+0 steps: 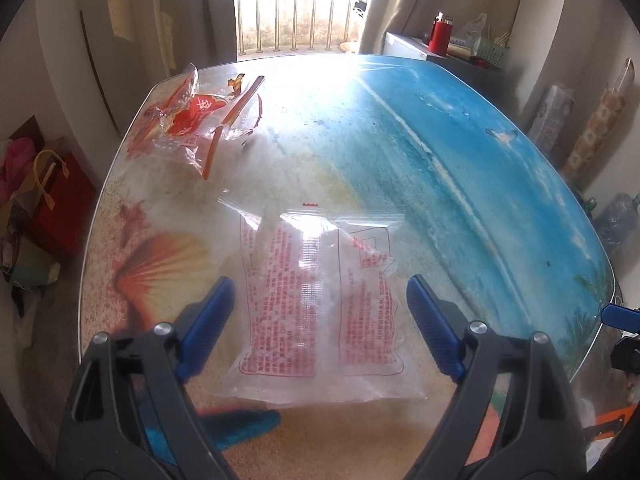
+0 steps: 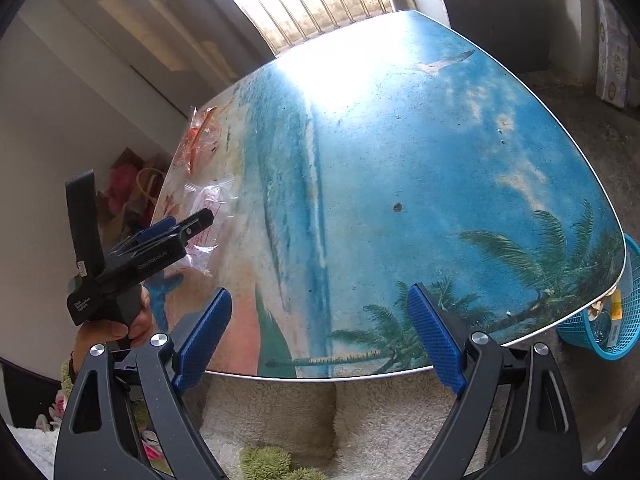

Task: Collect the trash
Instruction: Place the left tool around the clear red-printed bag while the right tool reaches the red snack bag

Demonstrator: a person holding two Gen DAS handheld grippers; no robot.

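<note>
A clear plastic zip bag with red print (image 1: 320, 300) lies flat on the beach-picture table (image 1: 460, 168). My left gripper (image 1: 320, 320) is open, one finger on each side of the bag, just above it. A crumpled red and clear wrapper (image 1: 192, 120) lies at the table's far left corner. In the right wrist view the left gripper (image 2: 188, 224) hovers over the clear bag (image 2: 208, 208), with the red wrapper (image 2: 200, 136) beyond. My right gripper (image 2: 320, 336) is open and empty above the table's near edge.
A blue mesh basket (image 2: 608, 320) holding some trash stands on the floor by the table's right corner. A red gift bag (image 1: 60, 200) and clutter sit on the floor to the left. A cabinet (image 1: 440, 52) with a red flask stands behind the table.
</note>
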